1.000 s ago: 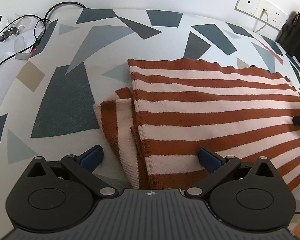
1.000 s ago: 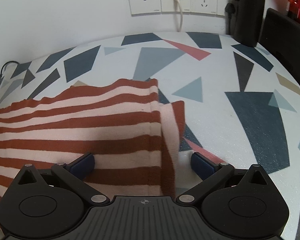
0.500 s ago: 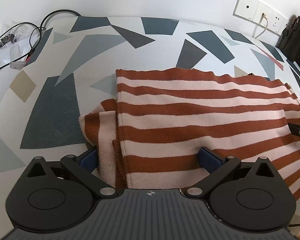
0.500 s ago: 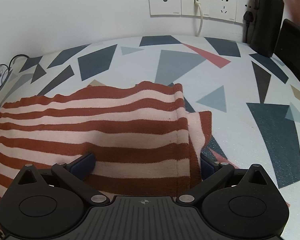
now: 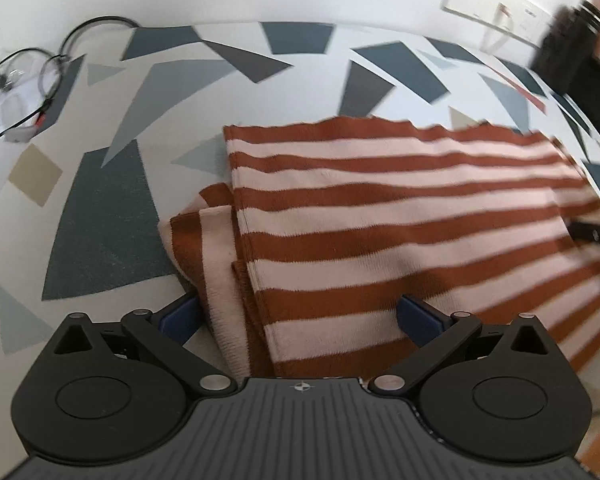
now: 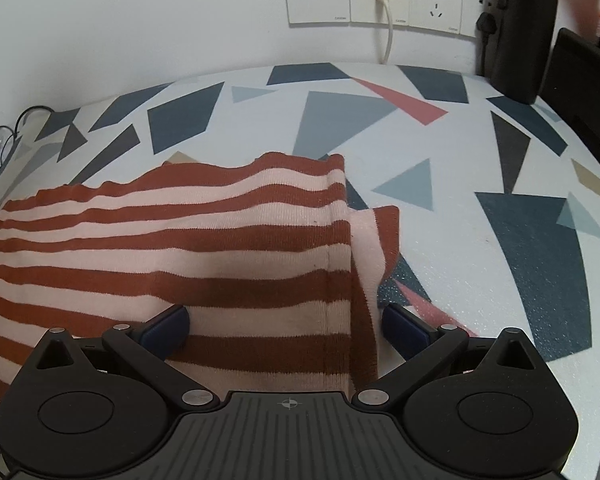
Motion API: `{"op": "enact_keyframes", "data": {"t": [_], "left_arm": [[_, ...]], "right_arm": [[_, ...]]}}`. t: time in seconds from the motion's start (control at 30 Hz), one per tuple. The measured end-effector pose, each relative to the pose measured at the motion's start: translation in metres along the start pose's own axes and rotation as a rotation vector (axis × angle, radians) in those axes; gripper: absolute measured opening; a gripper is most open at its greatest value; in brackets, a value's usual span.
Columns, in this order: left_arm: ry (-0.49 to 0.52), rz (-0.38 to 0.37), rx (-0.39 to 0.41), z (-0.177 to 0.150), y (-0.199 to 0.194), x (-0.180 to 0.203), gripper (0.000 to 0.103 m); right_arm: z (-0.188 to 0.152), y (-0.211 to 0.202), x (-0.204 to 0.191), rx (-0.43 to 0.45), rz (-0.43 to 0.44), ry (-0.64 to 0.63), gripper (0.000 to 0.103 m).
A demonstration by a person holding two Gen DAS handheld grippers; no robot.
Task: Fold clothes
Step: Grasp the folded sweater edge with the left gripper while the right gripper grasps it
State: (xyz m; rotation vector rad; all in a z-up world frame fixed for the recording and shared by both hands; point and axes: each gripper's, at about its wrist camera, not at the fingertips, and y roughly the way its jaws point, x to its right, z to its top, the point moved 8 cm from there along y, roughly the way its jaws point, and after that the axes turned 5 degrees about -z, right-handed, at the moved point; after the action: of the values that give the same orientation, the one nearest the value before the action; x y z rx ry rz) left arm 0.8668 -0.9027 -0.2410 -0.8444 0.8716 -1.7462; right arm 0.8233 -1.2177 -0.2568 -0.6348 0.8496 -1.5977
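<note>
I have the striped sweater [image 5: 400,216] lying flat on the patterned surface [image 5: 108,224], already folded at least once, with a folded-in sleeve [image 5: 204,240] peeking out at its left side and another sleeve [image 6: 374,240] at its right. My left gripper [image 5: 300,312] sits at the near left corner with its blue pads spread wide, straddling the side edge of the cloth; one pad is just off the fabric by the sleeve, the other over the stripes. My right gripper [image 6: 284,322] mirrors it at the near right corner, jaws likewise apart, one pad over the stripes and one over bare surface beside the edge. Neither is gripping anything. I judge this as the approach for the next fold: both corners of the near hem are lined up but not yet taken. What comes next, I think, is to lower and close each gripper on all layers at its corner, sleeve included, then lift evenly and carry the near edge over to the far edge [image 6: 260,164], keeping both sides level so the stripes stay aligned
</note>
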Motion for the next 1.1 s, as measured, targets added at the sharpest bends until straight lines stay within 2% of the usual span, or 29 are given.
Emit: {"op": "enact_keyframes", "data": {"t": [0.07, 0.13, 0.2, 0.23, 0.3, 0.37, 0.4, 0.47, 0.6, 0.73, 0.93, 1.1], "left_arm": [[-0.016, -0.012, 0.01, 0.003, 0.001, 0.003, 0.102], [-0.017, -0.031, 0.022, 0.005, -0.001, 0.007, 0.094], [-0.006, -0.074, 0.038, 0.006, -0.006, 0.015, 0.058], [-0.022, -0.104, 0.039, 0.005, -0.007, 0.017, 0.044], [-0.069, -0.137, 0.041, 0.005, -0.008, 0.017, 0.036], [-0.115, -0.152, 0.043, 0.007, -0.009, 0.014, 0.028], [-0.132, -0.169, 0.04, 0.007, -0.009, 0.012, 0.023], [-0.133, -0.177, 0.04, 0.008, -0.012, 0.011, 0.02], [-0.096, -0.118, 0.074, 0.004, -0.025, 0.011, 0.02], [-0.12, -0.08, 0.129, 0.0, -0.051, -0.001, 0.019], [-0.155, 0.021, 0.24, -0.014, -0.106, -0.007, 0.019], [-0.201, 0.126, 0.319, -0.042, -0.157, 0.0, 0.019]], "right_arm": [[0.002, 0.001, -0.005, -0.009, 0.008, -0.001, 0.102], [0.004, 0.002, -0.011, -0.016, 0.019, -0.01, 0.102], [0.005, 0.0, -0.019, -0.009, 0.026, -0.018, 0.093], [0.006, -0.001, -0.021, -0.003, 0.032, -0.017, 0.09], [0.007, -0.004, -0.023, -0.001, 0.051, -0.003, 0.077], [0.008, -0.007, -0.025, 0.0, 0.071, 0.013, 0.055], [0.008, -0.009, -0.026, 0.001, 0.081, 0.022, 0.051], [0.009, -0.011, -0.027, -0.001, 0.103, 0.047, 0.033], [0.01, -0.02, -0.034, 0.008, 0.155, 0.073, 0.023], [0.015, -0.043, -0.049, 0.08, 0.237, 0.059, 0.022], [0.031, -0.086, -0.077, 0.195, 0.372, -0.039, 0.021], [0.038, -0.116, -0.094, 0.22, 0.474, -0.135, 0.022]]}}
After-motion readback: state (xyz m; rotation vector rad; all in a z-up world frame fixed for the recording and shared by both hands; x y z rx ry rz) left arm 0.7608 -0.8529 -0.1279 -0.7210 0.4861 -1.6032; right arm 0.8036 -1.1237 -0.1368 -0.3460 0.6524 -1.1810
